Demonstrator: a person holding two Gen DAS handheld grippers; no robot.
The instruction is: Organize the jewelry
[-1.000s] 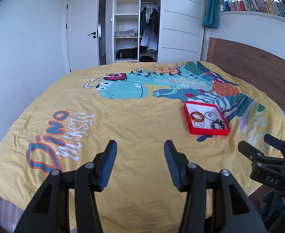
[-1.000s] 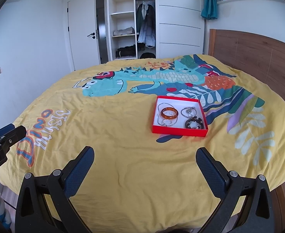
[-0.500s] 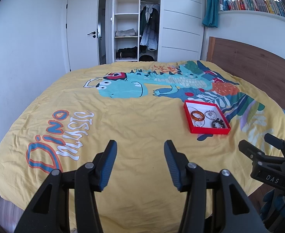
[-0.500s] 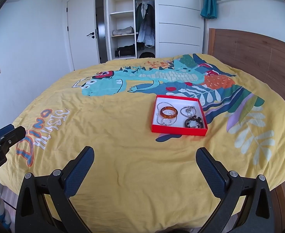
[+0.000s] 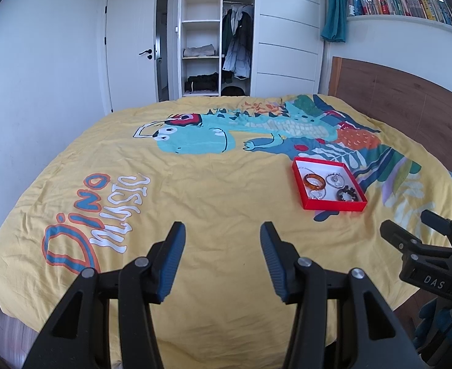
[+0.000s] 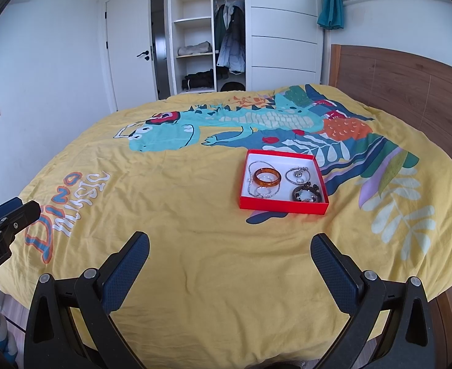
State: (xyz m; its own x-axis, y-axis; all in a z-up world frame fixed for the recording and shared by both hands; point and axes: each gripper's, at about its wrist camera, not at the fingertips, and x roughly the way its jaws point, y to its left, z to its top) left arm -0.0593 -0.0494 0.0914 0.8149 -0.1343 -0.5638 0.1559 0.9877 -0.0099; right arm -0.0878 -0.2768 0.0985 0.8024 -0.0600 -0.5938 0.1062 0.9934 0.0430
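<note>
A shallow red box [image 6: 284,207] with a white inside lies on the yellow bedspread, right of centre; the same red box [image 5: 333,206] shows in the left wrist view. In it lie an amber bangle [image 6: 266,176], a silver chain [image 6: 258,164], a silver bracelet [image 6: 297,175], a pearl bracelet [image 6: 264,192] and a dark beaded bracelet [image 6: 307,194]. My right gripper [image 6: 230,252] is wide open and empty, short of the box. My left gripper [image 5: 222,240] is open and empty over bare bedspread, left of the box.
The bed [image 5: 195,184] has a dinosaur print and a wooden headboard [image 6: 410,86] on the right. A white door [image 5: 130,46] and an open wardrobe [image 5: 216,40] stand behind the bed. Books line a shelf [image 5: 410,3] at upper right.
Both views have drawn back very slightly from the red box; otherwise nothing has moved and both grippers stay open.
</note>
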